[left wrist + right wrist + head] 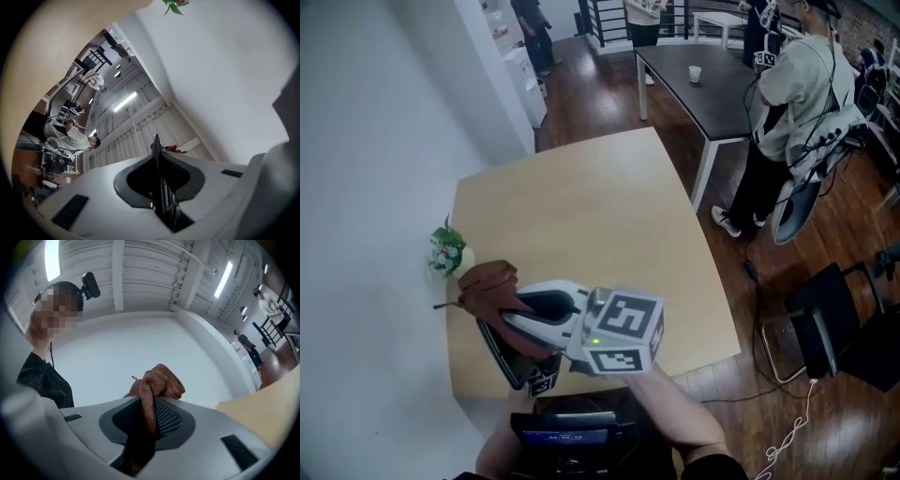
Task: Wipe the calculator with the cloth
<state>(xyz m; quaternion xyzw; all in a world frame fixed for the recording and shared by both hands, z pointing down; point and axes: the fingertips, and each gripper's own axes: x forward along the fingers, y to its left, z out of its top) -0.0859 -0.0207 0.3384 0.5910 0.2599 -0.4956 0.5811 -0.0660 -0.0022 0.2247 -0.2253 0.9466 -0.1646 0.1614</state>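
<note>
A rust-brown cloth [490,285] bunches over the near left corner of the light wooden table [581,206]. My right gripper [514,306] is shut on it, and the cloth [157,383] bulges out past the jaw tips of the gripper [151,401]. My left gripper [157,146] points steeply upward and is shut on a thin dark slab seen edge-on, the calculator [156,154]. In the head view the calculator [499,352] shows as a dark flat slab just under the cloth. There the left gripper is mostly hidden beneath the right one, with only a corner of its marker cube [542,382] showing.
A small green and white bundle [446,251] sits at the table's left edge against the white wall. A dark table [703,89] with a cup [695,73] stands behind, a person [797,103] beside it. A black chair [834,319] stands at the right.
</note>
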